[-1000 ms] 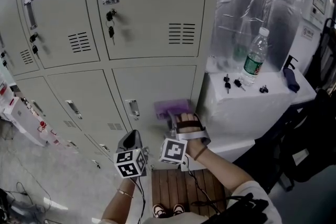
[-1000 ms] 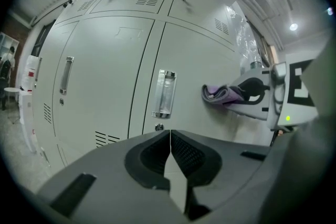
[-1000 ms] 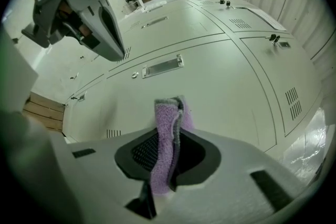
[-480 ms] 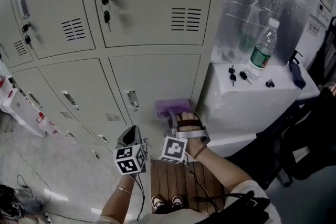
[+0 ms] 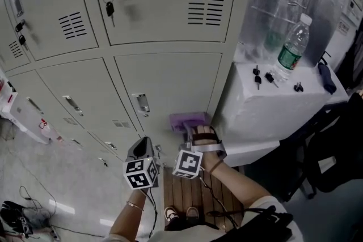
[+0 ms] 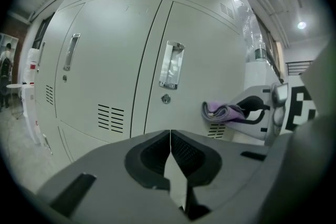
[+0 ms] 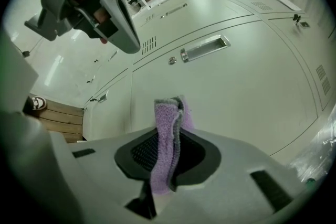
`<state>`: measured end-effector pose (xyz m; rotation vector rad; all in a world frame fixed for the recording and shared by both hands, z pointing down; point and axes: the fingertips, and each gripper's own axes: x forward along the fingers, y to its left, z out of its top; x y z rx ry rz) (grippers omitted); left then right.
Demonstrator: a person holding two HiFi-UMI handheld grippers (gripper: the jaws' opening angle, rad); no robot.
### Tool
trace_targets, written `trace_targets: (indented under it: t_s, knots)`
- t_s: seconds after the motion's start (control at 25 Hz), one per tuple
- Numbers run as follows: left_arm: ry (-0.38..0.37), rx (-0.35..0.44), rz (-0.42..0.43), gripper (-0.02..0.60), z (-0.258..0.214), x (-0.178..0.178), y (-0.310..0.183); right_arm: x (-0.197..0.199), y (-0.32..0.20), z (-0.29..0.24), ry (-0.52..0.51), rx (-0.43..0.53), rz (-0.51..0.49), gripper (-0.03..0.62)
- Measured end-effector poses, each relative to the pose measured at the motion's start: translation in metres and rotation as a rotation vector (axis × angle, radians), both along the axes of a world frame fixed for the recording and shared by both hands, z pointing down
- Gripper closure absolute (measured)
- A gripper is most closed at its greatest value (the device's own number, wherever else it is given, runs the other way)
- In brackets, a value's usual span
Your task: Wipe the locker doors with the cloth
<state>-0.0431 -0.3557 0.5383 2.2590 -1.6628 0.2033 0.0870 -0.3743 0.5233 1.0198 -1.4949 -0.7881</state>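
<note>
A folded purple cloth [image 5: 188,119] [image 7: 168,141] is pinched in my right gripper [image 5: 190,124] [image 7: 169,113] and pressed flat against the lower right part of a grey locker door [image 5: 170,85] [image 7: 231,86], below and right of its handle [image 5: 142,103]. From the left gripper view the cloth [image 6: 224,111] shows against the same door. My left gripper [image 5: 142,150] [image 6: 170,136] hangs a little lower left of the right one, shut with nothing in it, away from the doors.
Rows of grey lockers [image 5: 68,25] fill the left and centre, some with keys [image 5: 109,7] hanging in the locks. A white cabinet [image 5: 283,105] at the right carries a water bottle [image 5: 294,42] and small keys. A wooden slat mat [image 5: 193,195] lies underfoot.
The view has tilted downward, so the lockers and the white cabinet sit higher in the picture. The cloth stays pressed on the same lower door, near its bottom right.
</note>
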Motion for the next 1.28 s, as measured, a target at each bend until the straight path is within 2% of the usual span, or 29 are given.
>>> trace_targets:
  t_s: [0.36, 0.76, 1.28]
  knots:
    - [0.004, -0.042, -0.012, 0.572, 0.024, -0.007, 0.001, 0.000, 0.000, 0.049, -0.001, -0.084, 0.012, 0.534]
    - [-0.003, -0.092, -0.036, 0.572, 0.050, -0.021, 0.007, -0.002, -0.003, 0.094, -0.054, -0.162, 0.031, 0.534]
    - [-0.010, -0.118, -0.069, 0.572, 0.062, -0.035, 0.019, -0.006, 0.001, 0.118, -0.117, -0.207, 0.025, 0.534]
